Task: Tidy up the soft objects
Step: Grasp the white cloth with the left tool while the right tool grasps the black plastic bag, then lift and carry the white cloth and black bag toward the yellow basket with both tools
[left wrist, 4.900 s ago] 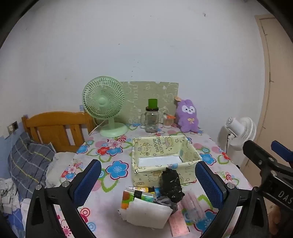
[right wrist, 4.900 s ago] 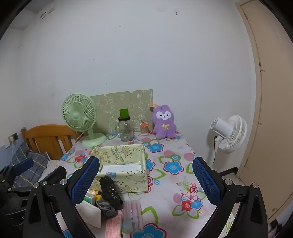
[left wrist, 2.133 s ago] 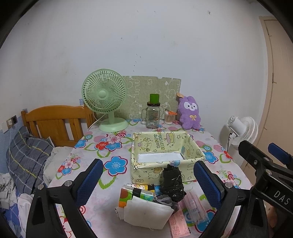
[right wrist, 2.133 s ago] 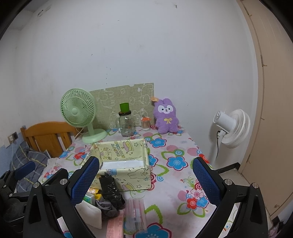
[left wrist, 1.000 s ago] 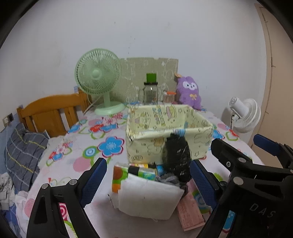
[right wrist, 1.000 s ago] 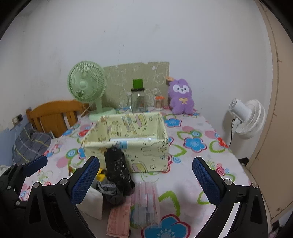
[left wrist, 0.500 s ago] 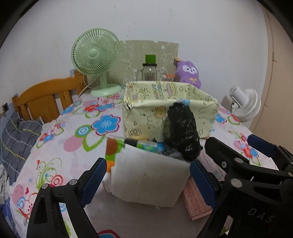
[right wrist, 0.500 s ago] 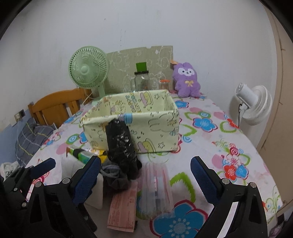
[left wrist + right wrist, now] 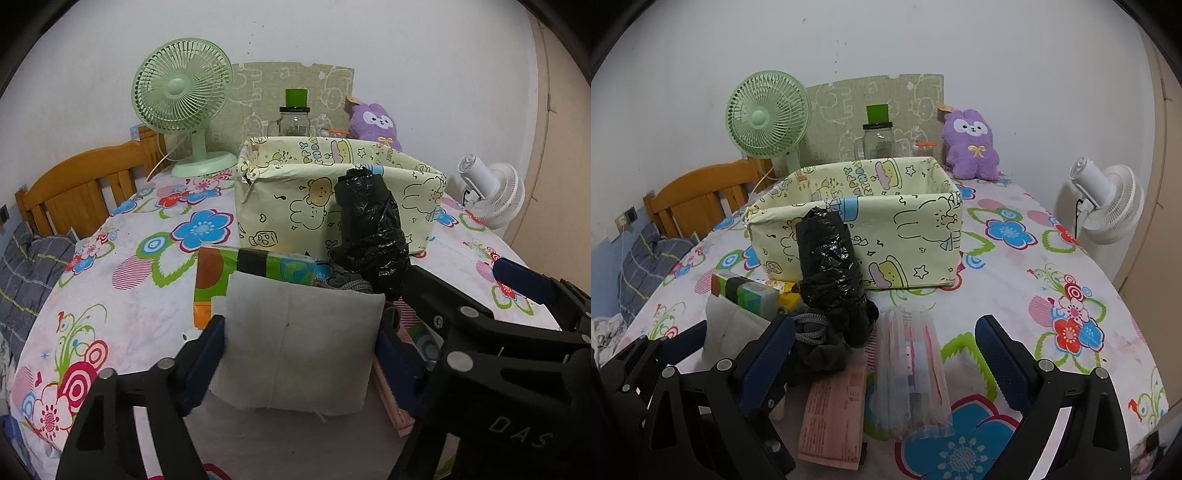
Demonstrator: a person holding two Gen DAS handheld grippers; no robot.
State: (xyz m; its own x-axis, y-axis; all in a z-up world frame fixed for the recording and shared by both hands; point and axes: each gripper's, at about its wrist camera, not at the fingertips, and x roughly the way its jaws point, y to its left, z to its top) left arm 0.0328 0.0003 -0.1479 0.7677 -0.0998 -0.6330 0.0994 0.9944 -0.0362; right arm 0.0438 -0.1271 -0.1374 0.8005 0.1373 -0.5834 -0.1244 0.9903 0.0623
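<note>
**Mia:** What is sitting on the tabletop (image 9: pixel 1015 258)?

**Ben:** A cloth with big flowers is covering it. A yellow box (image 9: pixel 325 195) with bunny drawings is sitting in the middle. At the back edge, by the white wall, a green fan (image 9: pixel 183 99), a glass jar (image 9: pixel 294 120) and a purple bunny toy (image 9: pixel 971 144) are standing. A wooden headboard (image 9: pixel 77 184) is showing past the left edge, and a white fan (image 9: pixel 1108 199) is standing past the right edge.

**Mia:** Where are the soft things?

**Ben:** They are lying in a pile near the front edge, just in front of the box. A black bag bundle (image 9: pixel 831 273) is leaning on the box. A grey sock (image 9: pixel 820 343) is lying under it. A white pad (image 9: pixel 299 350) is standing at the front.

**Mia:** What is the left gripper (image 9: pixel 299 354) doing?

**Ben:** It is pointing down at the pad. Its fingers (image 9: pixel 205 354) are closing, with the pad between them, touching its sides.

**Mia:** And the right gripper (image 9: pixel 882 369)?

**Ben:** Its fingers (image 9: pixel 1004 365) are staying wide apart, holding nothing. A clear packet (image 9: pixel 912 373) is lying between them, next to a pink paper (image 9: pixel 836 417).

**Mia:** Is there open room?

**Ben:** Yes, the right side of the tabletop is lying bare, and so is the left.
</note>
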